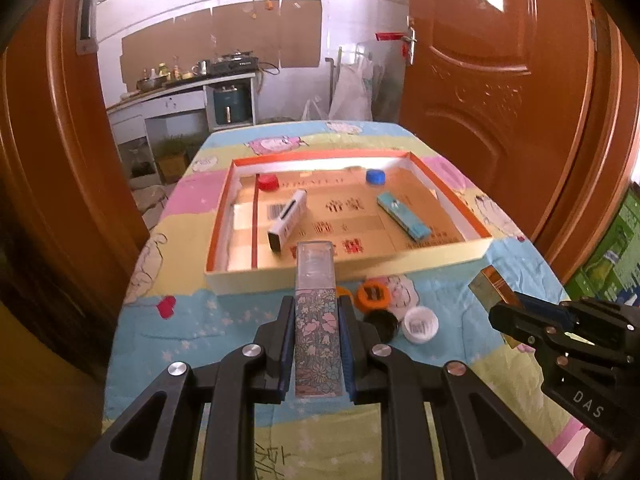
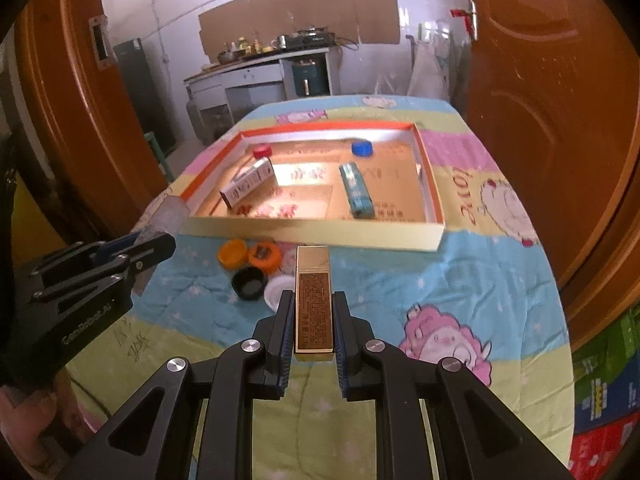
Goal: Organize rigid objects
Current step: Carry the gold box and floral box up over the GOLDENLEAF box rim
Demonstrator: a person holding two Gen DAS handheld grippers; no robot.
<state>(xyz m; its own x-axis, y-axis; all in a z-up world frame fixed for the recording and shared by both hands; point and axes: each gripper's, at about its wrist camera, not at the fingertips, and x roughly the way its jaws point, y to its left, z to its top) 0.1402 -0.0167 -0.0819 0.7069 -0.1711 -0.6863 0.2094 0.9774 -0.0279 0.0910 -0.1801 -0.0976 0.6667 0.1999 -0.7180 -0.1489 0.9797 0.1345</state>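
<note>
The left gripper (image 1: 314,312) clamps a tall floral-printed box with a clear top (image 1: 316,300) between its blue pads, the box pointing forward over a cartoon-print quilt (image 1: 180,320). The right gripper (image 2: 313,312) is closed on a slim gold box with a brown label (image 2: 313,300), held the same way.

Just ahead of both grippers lies a cluster of bottle caps: a yellow-orange cap (image 2: 232,253), an orange cap (image 2: 264,257), a black cap (image 2: 249,283) and a white cap (image 2: 277,292), all close together on the quilt.

Beyond the caps sits a shallow cardboard tray with an orange rim (image 1: 348,272). Inside it, toward the left gripper's side, lie a white box (image 1: 287,220) and, farther back, a red cap (image 1: 267,182); toward the right gripper's side lie a teal box (image 1: 404,216) and a blue cap (image 1: 375,177).
</note>
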